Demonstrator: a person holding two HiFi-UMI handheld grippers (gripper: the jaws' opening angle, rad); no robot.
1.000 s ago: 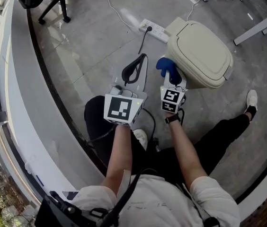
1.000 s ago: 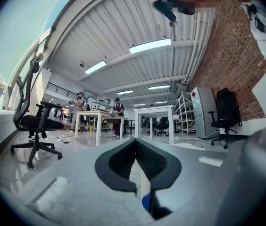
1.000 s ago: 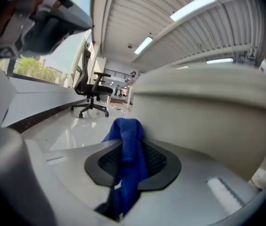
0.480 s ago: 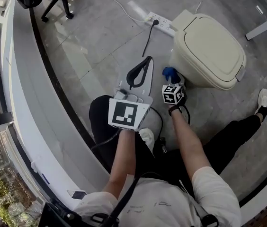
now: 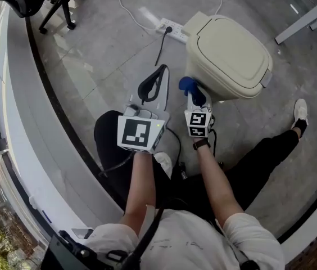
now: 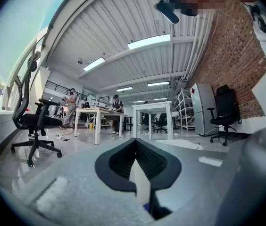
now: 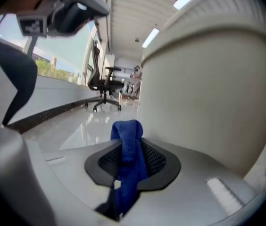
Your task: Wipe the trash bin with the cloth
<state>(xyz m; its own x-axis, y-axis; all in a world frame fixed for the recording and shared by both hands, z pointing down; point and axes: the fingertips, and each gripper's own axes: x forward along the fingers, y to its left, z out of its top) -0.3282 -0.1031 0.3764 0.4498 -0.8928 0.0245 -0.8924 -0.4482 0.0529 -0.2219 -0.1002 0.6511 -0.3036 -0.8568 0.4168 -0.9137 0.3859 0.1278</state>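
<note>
Left gripper (image 5: 157, 75) hangs above the grey floor (image 5: 108, 44), its jaws pressed together on nothing. Its own view confirms that the tips meet with only floor showing through the loop. That view alone also takes in the far room, with white tables (image 6: 100, 114) and people (image 6: 70, 107) standing by them. Just to its right, the right gripper (image 5: 195, 97) pinches the blue cloth (image 5: 188, 85), which pokes out past the tips as a bunched roll. Half a second ago that cloth sat low, near the foot of the trash bin (image 5: 220, 89). Now it is higher, tucked against the bin's left wall just under the edge of the closed lid (image 5: 231, 49). I take that for an upward wiping stroke on this side, so the job looks under way but far from finished, with the lid and the other walls still to cover. From the head view you can place the cloth on the bin but not see the grip itself. The right gripper view shows the fabric clamped between both jaws and the beige wall looming just beside it, though I cannot tell there whether cloth touches plastic.
</note>
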